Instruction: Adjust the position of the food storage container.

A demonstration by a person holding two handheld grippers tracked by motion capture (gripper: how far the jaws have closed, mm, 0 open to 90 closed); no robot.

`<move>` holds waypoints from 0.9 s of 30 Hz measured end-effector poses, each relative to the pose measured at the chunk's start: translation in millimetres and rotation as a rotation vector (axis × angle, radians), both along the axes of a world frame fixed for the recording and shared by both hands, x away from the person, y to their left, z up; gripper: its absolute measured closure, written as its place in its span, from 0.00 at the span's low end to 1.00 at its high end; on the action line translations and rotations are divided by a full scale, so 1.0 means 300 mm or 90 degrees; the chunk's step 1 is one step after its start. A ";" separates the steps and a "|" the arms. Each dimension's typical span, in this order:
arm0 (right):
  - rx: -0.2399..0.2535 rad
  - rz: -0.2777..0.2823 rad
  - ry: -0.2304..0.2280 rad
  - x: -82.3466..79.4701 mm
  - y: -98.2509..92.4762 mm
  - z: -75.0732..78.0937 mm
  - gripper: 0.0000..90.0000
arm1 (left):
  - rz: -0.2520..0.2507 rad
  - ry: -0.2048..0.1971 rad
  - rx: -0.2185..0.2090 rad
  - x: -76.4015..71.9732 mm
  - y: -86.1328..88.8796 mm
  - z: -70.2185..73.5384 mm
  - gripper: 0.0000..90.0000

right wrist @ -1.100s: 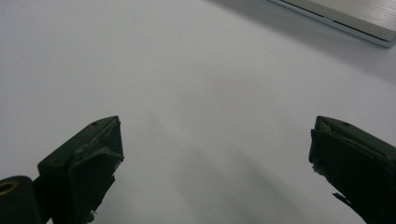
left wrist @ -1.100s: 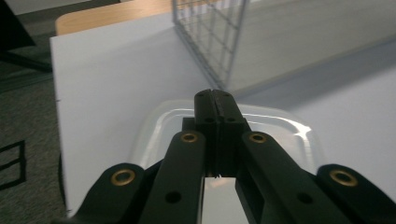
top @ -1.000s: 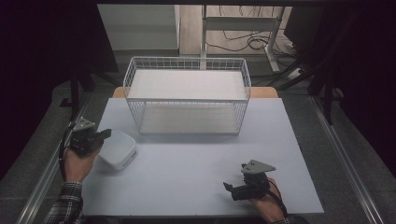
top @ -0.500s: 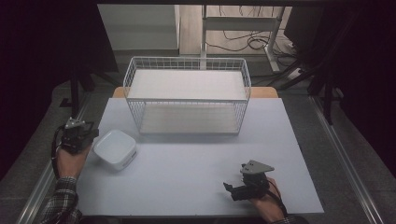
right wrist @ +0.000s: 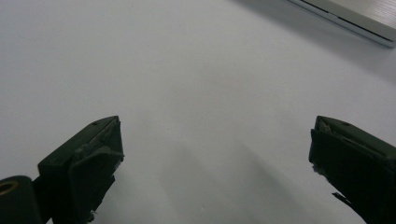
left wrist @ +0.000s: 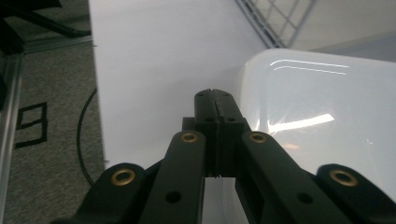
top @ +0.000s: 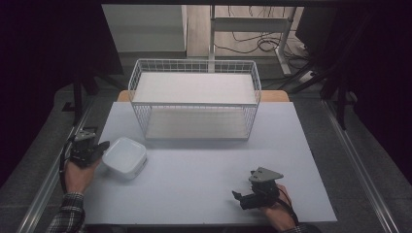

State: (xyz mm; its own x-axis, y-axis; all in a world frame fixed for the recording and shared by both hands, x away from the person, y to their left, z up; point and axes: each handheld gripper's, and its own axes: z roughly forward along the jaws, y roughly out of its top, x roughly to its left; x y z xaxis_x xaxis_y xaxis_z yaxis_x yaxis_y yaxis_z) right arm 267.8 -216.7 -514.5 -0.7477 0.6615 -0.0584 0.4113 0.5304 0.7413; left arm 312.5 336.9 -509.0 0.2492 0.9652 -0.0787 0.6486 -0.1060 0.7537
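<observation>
A white square dish (top: 125, 156) with rounded corners lies on the left part of the white table (top: 204, 170). My left gripper (top: 103, 147) sits at the dish's left edge, its jaws pressed flat together with nothing between them. In the left gripper view the shut gripper (left wrist: 212, 95) lies beside the glossy side of the dish (left wrist: 322, 116); whether they touch I cannot tell. My right gripper (top: 239, 199) rests near the table's front edge, right of centre, pointing left. In the right gripper view, the right gripper (right wrist: 215, 154) is open wide over bare tabletop.
A white wire basket (top: 195, 99) with a flat white panel inside stands at the back middle of the table. Dark carpet, a metal rail (top: 48, 179) and cables lie beyond the left table edge. Bare tabletop stretches between the two hands.
My left gripper has drawn back left off the dish's edge and sunk a little toward the table's near side. The dish and the right gripper have kept still.
</observation>
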 end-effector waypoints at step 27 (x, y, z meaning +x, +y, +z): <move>-0.014 0.007 -0.003 -0.007 0.002 0.004 0.03 | -0.101 -0.002 -0.035 -0.186 -0.265 -0.007 1.00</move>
State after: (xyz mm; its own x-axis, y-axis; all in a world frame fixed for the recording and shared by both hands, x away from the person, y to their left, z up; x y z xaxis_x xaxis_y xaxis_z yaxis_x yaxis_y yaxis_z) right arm 265.6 -216.0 -513.2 -0.7548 0.6514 -0.0765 0.4012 0.5509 0.7318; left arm 256.6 257.4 -511.2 0.3985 0.9081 -0.1289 0.6251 -0.1661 0.7627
